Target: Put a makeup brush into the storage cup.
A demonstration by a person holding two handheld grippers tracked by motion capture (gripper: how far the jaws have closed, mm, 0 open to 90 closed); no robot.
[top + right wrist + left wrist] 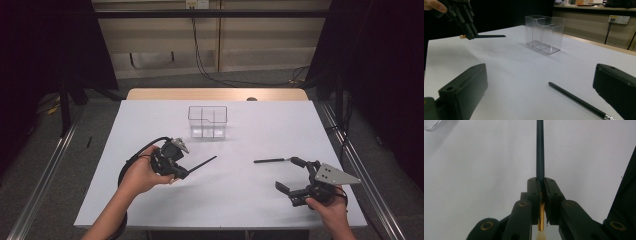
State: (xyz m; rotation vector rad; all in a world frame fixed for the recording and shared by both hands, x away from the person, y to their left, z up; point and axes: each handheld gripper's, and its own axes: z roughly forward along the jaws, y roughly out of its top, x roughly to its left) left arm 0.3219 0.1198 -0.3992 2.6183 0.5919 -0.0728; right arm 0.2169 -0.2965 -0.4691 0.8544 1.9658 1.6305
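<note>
The left tongs (184, 171) pinch a slim dark brush (540, 152) near its gold ferrule, above the surface (240, 200). The right tongs (291, 173) gape empty around a second brush (270, 160) lying flat. Both look light, stiff and slippery, best gripped mid-handle for the clear organizer (208, 121).

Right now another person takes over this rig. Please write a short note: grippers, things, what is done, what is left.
Left gripper: shut on a black brush, held above the table.
Right gripper: open, holding nothing; second black brush lies on the table between its jaws.
Clear divided holder: stands upright mid-table, nothing inside.
Done: first brush picked up.
Left, probably: put it into the holder, then grasp the second one.
</note>
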